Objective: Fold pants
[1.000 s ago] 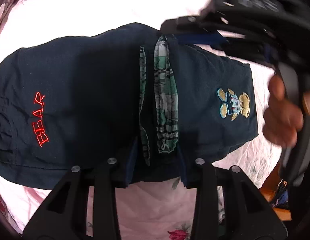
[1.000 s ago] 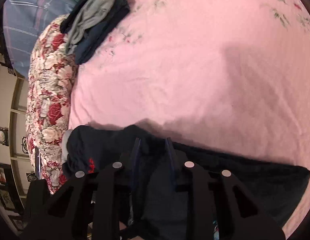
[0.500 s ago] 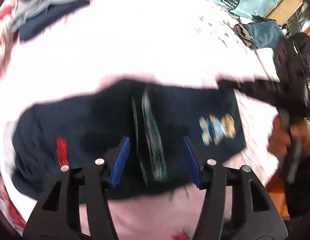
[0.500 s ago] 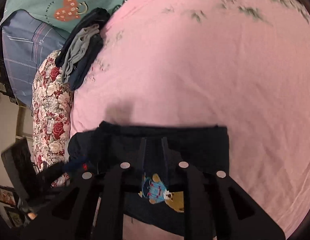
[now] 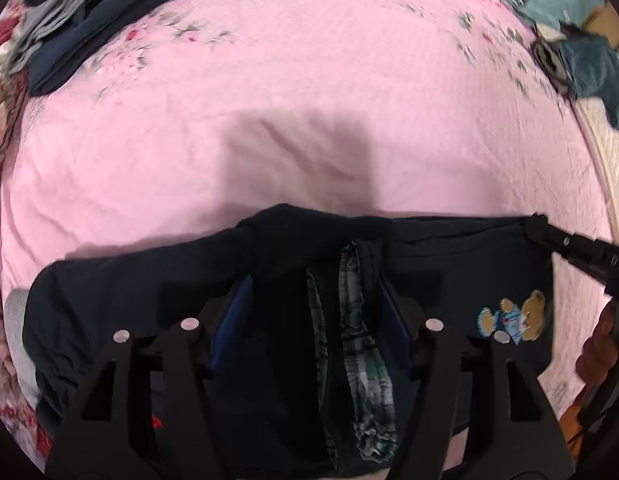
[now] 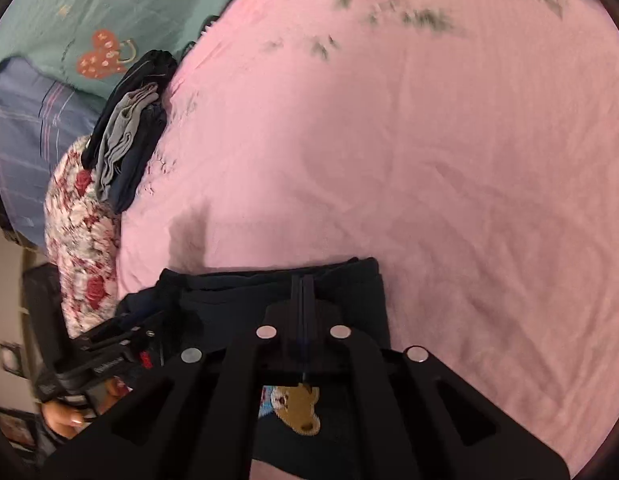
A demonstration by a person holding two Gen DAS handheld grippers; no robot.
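Dark navy pants lie crosswise on the pink bedsheet, near the front edge. Plaid lining strips show in their middle, and a bear patch sits on the right part. My left gripper is open, its blue pads low over the pants on either side of the plaid. My right gripper is shut on the pants near their far edge, above the bear patch. In the left wrist view, the right gripper pinches the far right corner.
Folded dark and grey clothes are stacked at the far left of the bed, the same stack of clothes next to a floral quilt. A teal garment lies far right. Beyond the pants is bare pink sheet.
The right gripper's fingers have come together on the pants near the far right corner. The left gripper has drawn back and tilted up, still open over the middle.
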